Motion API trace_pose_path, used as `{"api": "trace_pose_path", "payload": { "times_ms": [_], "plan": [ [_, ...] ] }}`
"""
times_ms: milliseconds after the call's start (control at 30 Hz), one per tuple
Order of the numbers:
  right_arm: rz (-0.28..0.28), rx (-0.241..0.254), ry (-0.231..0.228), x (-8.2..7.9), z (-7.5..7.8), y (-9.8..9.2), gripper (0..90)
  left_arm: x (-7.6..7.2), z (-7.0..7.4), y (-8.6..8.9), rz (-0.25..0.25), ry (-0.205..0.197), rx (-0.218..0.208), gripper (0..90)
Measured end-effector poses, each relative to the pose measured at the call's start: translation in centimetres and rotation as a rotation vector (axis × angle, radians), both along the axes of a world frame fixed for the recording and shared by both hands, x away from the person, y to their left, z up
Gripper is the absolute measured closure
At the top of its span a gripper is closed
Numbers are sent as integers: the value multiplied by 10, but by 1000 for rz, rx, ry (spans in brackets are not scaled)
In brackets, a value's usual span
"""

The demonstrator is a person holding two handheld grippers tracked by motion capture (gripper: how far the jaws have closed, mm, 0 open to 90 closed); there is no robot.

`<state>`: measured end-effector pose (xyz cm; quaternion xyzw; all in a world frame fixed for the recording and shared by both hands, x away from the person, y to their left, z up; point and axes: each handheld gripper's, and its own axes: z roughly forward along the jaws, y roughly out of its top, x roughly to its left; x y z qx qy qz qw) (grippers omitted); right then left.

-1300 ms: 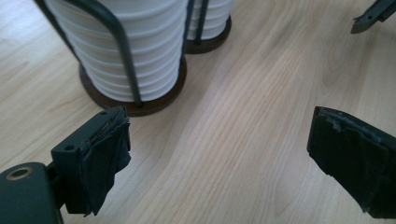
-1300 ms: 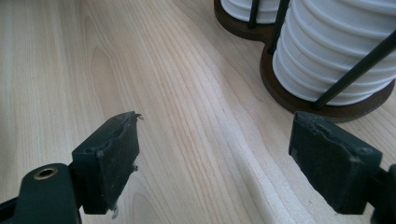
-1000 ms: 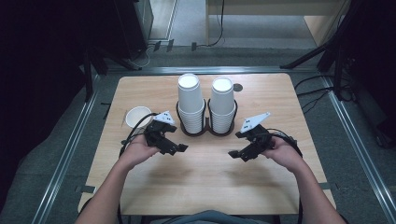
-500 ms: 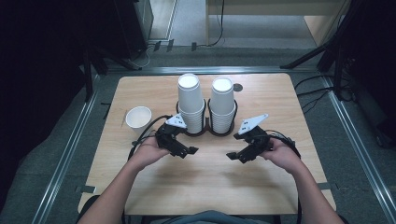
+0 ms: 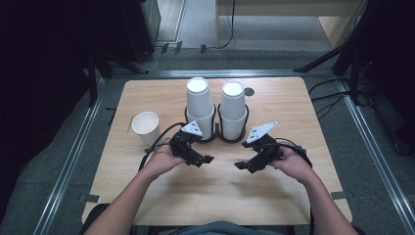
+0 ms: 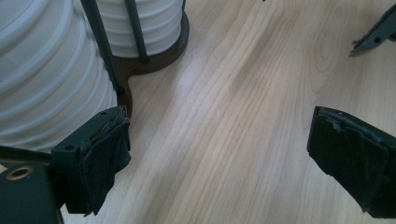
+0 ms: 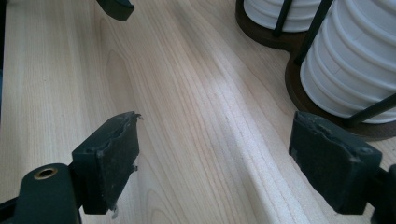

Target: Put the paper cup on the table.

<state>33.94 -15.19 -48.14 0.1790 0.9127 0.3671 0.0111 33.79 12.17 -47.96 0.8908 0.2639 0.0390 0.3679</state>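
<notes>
While both hands sit low over the pale wooden surface (image 5: 215, 196), nothing is gripped.
Forearms: come in from the bottom edge of the high view, angled inward toward each other.
Left gripper (image 5: 208, 159): black, two-jaw, grey three-cornered plate on top, held just in front of the cup rack; jaws released, spread wide, bare wood between them in the left gripper view (image 6: 219, 158).
Right gripper (image 5: 239, 166): same build, facing the left one across a gap of bare wood; jaws released, wide apart, empty in the right gripper view (image 7: 215, 158).
Gripper tips: point at each other, near but apart.
Cables: black, trail from each gripper back along the surface by the wrists.
Dark brown two-ring cup rack (image 5: 218, 139): just beyond both grippers, centre of the surface; round base with thin black upright rods, base also seen in the left gripper view (image 6: 154, 60) and right gripper view (image 7: 303, 100).
Left stack of white paper cups (image 5: 199, 105): upright in the rack's left ring, close by the left gripper's left jaw, not touching.
Right stack of white paper cups (image 5: 232, 107): upright in the right ring, beside the first stack.
Single white paper cup (image 5: 146, 128): stands upright, mouth up, alone to the left of the rack, well apart from the stacks.
Small dark round hole (image 5: 249, 91): in the surface behind the right stack.
</notes>
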Motion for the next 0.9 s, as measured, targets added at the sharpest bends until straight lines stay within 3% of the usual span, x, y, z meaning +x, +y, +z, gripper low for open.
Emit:
{"api": "trace_pose_path", "payload": {
  "times_ms": [267, 500, 633, 767, 833, 900],
  "plan": [
    [8, 0, -1, -1, 0, 2, 165, -1, -2, -5, -10, -17, 21, 63],
    [12, 2, 1, 0, 0, 2, 170, 2, -3, -3, 25, -18, 15, 63],
    [28, -6, -29, 0, -2, 1, 211, 2, -8, -3, 27, -22, 23, 63],
    [31, -51, -62, 4, -13, -3, 211, 2, -22, -4, 42, -46, 80, 63],
    [36, -89, -67, 7, -19, -3, 211, 3, -29, -6, 34, -47, 138, 63],
    [26, -125, -64, 9, -24, -3, 211, 5, -34, -8, 31, -40, 146, 62]
  ]
}}
